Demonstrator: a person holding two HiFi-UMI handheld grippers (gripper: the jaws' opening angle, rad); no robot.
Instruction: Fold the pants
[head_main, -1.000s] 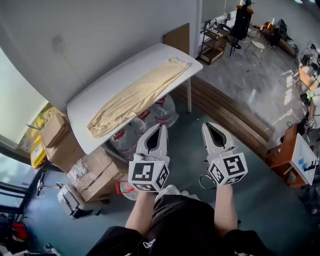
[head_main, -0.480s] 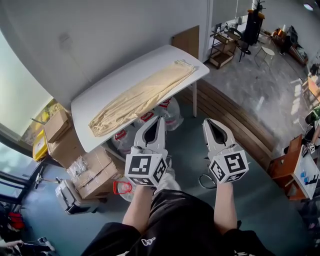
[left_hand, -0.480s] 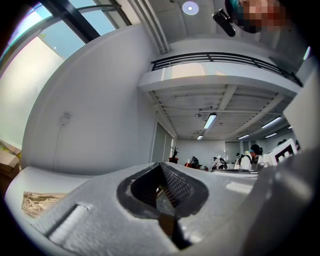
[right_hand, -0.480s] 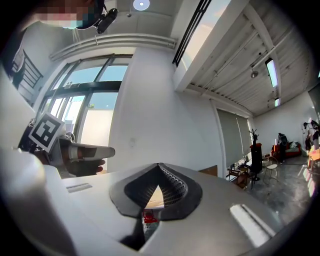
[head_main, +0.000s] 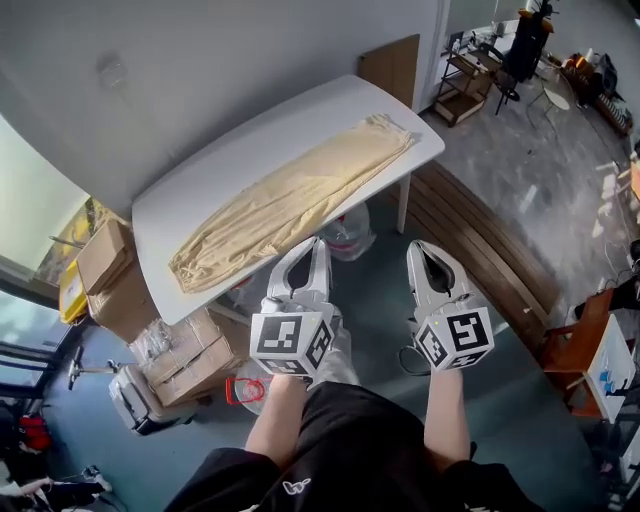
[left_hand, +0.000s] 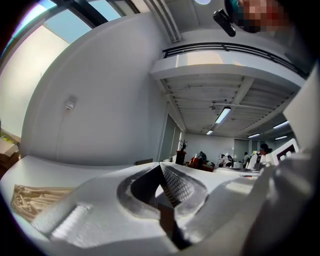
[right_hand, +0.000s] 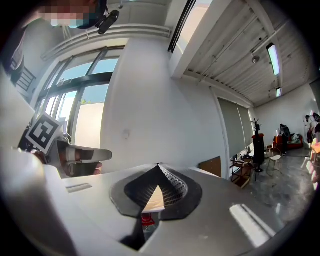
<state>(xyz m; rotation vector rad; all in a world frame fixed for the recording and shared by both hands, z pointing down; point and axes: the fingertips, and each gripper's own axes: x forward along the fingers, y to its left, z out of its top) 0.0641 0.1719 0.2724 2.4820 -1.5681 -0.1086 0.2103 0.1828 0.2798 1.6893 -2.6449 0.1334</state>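
Cream pants (head_main: 290, 197) lie stretched lengthwise on a white table (head_main: 225, 160), waistband end toward the far right corner. Both grippers hover in front of the table's near edge, above the floor and apart from the cloth. My left gripper (head_main: 318, 246) is shut with nothing in it, its tips close to the table edge. My right gripper (head_main: 421, 250) is also shut and empty, beside the table's right leg. The left gripper view shows its jaws (left_hand: 161, 165) met, with a pants end (left_hand: 30, 197) at lower left. In the right gripper view the jaws (right_hand: 158, 166) are pressed together.
Cardboard boxes (head_main: 185, 350) and large water bottles (head_main: 347, 229) sit under and left of the table. Wooden planks (head_main: 480, 250) lie on the floor at right, a brown board (head_main: 392, 68) leans on the wall, and a wooden chair (head_main: 578, 342) stands near right.
Both grippers have moved forward and a little down toward the table's near edge, side by side. The table and pants now sit closer in the head view. Jaws stayed shut.
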